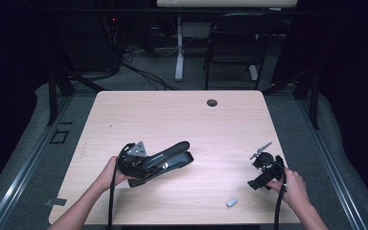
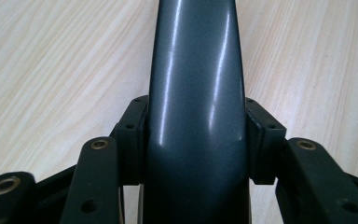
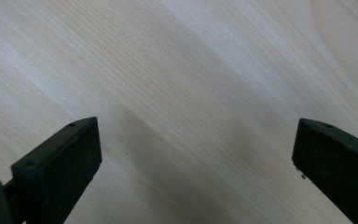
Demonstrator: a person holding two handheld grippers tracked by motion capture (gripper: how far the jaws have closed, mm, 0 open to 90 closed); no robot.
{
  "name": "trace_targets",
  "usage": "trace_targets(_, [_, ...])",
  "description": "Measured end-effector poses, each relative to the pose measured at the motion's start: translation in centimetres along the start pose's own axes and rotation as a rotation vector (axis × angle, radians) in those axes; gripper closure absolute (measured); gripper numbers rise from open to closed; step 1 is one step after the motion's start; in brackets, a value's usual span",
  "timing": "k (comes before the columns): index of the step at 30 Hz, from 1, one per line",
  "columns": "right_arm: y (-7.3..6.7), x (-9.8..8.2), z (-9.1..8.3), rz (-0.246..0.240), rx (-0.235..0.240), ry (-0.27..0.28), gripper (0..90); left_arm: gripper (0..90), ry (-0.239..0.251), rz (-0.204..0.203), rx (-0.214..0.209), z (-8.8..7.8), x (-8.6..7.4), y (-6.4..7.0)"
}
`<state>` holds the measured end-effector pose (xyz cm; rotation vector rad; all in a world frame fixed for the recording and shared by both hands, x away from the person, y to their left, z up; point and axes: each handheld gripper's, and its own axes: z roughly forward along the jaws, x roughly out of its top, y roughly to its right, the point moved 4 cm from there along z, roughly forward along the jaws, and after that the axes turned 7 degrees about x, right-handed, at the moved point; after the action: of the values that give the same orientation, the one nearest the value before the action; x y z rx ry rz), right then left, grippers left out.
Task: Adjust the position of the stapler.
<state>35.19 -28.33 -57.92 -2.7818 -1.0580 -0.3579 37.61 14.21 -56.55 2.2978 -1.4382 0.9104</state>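
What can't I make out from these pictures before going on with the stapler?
- Dark grey stapler: in the left gripper view its front end is cut off by the top edge; left gripper hides its base.
- Small silver staple strip: high view, too small to be sure.
- Right gripper: high view, jaws too small and dark; hand covers its body.

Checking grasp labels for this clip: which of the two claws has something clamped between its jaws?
The left claw: its jaws press both sides of the dark grey stapler. The right claw stands wide open over the bare table.
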Motion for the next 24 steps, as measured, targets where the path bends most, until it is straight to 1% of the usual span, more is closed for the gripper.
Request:
trace_targets(6, [0.0,0.0,0.0,0.000,-0.001,-0.001,0.6,50.8,-0.003,0.023,-0.018,0.4,0.6,0.4])
trace_targets(9, [0.0,0.0,-0.1,-0.010,-0.009,-0.016,0.6,50.8,-0.001,0.033,-0.025,0.6,0.8,0.6])
trace_targets(10, [-0.1,0.0,0.0,-0.003,-0.001,-0.010,0.6,50.9,-0.001,0.036,-0.026,0.6,0.9,0.6])
trace_targets(23, [-0.1,0.0,0.1,-0.002,-0.002,-0.010,0.6,50.8,0.002,0.075,-0.058,1.1,1.6,1.3])
trace_targets(24, [-0.1,0.0,0.1,-0.002,-0.002,-0.010,0.6,50.8,-0.001,0.083,-0.066,1.2,1.7,1.3])
